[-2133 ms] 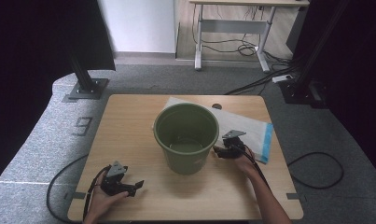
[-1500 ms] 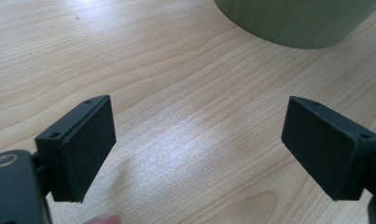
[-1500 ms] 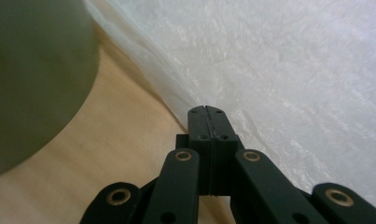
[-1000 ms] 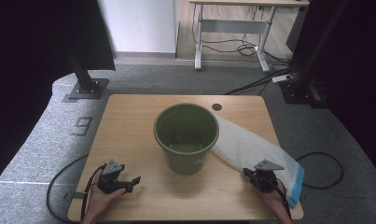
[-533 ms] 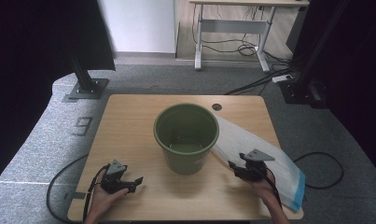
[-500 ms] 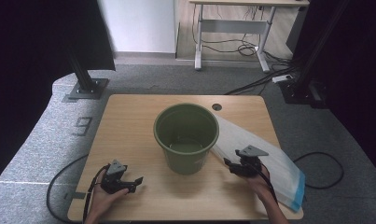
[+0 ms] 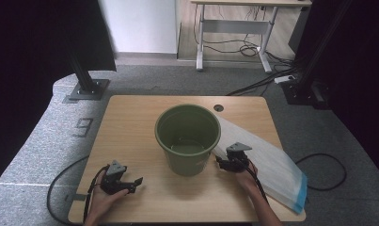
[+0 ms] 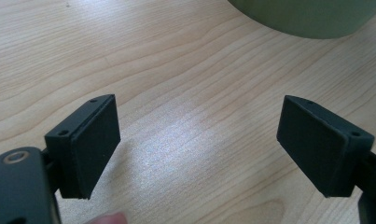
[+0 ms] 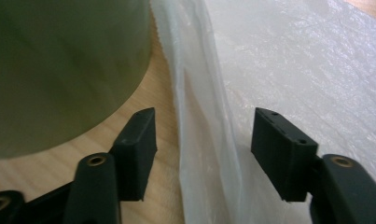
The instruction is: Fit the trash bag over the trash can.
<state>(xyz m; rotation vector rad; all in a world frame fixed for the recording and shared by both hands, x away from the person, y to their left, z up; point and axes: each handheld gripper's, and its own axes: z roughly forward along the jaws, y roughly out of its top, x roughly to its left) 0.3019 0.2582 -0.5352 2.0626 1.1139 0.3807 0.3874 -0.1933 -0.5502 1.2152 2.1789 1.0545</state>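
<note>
Since the earlier frames, the right gripper (image 7: pixel 223 164) is sitting closer to the green bucket (image 7: pixel 188 139), having crossed from the table's right edge; the plastic bag (image 7: pixel 272 167), once bunched behind the bucket, is lying stretched toward the near right corner. Left gripper (image 7: pixel 132 183) is holding its place.

High view: bucket is standing upright mid-table (image 7: pixel 130 122). Bag is lying flat to its right, its blue edge overhanging the table. Left gripper is resting near the front left corner, well apart from the bucket.

Left gripper view: 2 jaws are standing wide apart over bare wood (image 8: pixel 176 93), gripping nothing; bucket base (image 8: pixel 311 18) is showing ahead.

Right gripper view: jaws, having just been closing, are standing apart and straddling the folded edge of the bag (image 9: pixel 209 140) without pressing it. Bucket wall (image 9: pixel 59 70) is just beside 1 jaw.
</note>
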